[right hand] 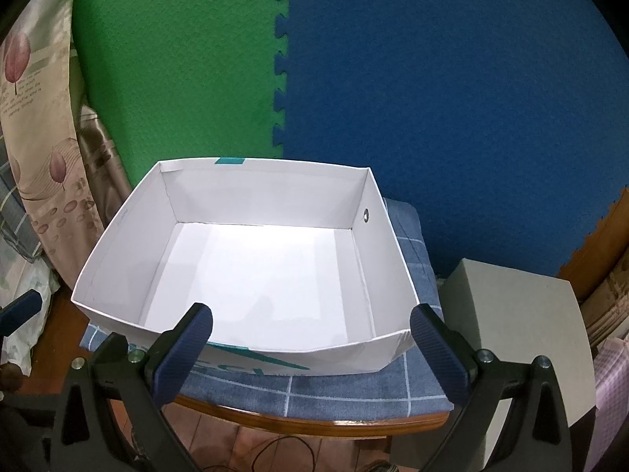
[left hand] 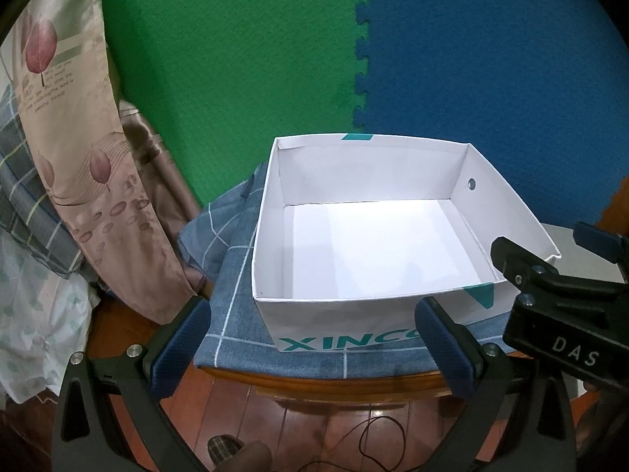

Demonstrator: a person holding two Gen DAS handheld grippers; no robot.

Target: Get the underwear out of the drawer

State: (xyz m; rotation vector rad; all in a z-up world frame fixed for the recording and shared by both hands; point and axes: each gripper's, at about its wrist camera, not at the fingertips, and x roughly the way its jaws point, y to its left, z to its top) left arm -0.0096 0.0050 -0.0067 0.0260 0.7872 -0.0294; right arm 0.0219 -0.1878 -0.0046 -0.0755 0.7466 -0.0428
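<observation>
Both grippers are hovering spread wide and holding nothing: the left gripper [left hand: 312,336] and the right gripper [right hand: 310,340] are sitting just before the white box [right hand: 118,251] on its blue checked cushion [right hand: 354,389]. The box is showing only bare floor; no underwear is visible. Such soft, light cloth would want a pinch at a fold.

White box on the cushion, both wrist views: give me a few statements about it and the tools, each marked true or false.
1. The white box holds nothing visible. True.
2. The box stands on a blue checked cushion. True.
3. The left tool is shut on a garment. False: it is open and holds nothing.
4. The right tool reaches inside the box. False: it is open in front of the near wall.
5. The wall behind is green foam mat on the left and blue foam mat on the right. True.
</observation>
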